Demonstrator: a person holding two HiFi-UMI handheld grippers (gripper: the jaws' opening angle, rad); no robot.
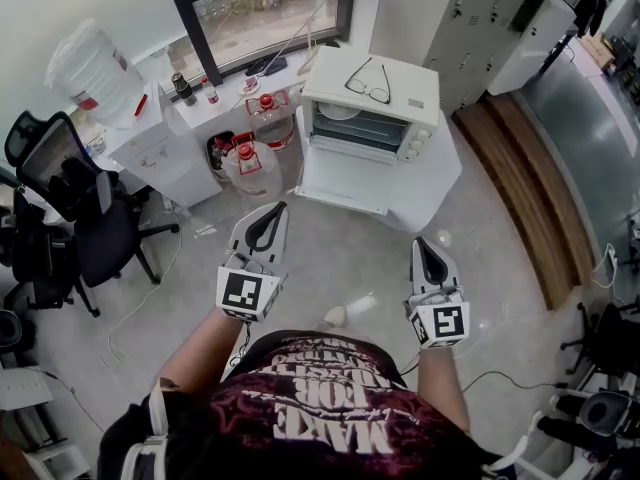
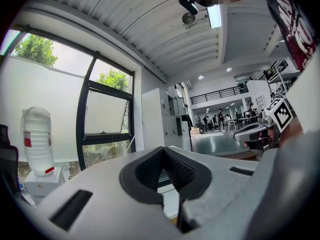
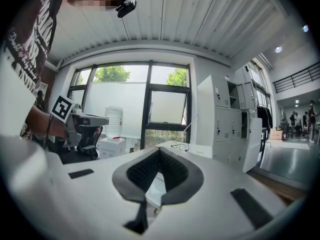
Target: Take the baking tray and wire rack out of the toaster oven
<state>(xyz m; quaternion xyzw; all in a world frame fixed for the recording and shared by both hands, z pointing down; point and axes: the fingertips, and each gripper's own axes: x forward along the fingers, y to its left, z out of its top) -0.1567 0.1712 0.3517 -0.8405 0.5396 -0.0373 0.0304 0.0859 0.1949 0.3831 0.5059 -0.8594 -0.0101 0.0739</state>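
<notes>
white left gripper (image 1: 274, 210) and right gripper (image 1: 423, 244) held level, jaws shut

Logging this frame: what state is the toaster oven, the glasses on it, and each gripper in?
toaster oven: door looks shut, nothing taken out yet
glasses: lying on the oven's top
left gripper: shut, empty
right gripper: shut, empty

A white toaster oven (image 1: 372, 108) stands with its door (image 1: 345, 175) dropped open and a pair of glasses (image 1: 369, 80) on top. The left gripper (image 1: 268, 208) and right gripper (image 1: 424, 243) point toward it over the floor (image 1: 340, 258), well short of the door.
</notes>
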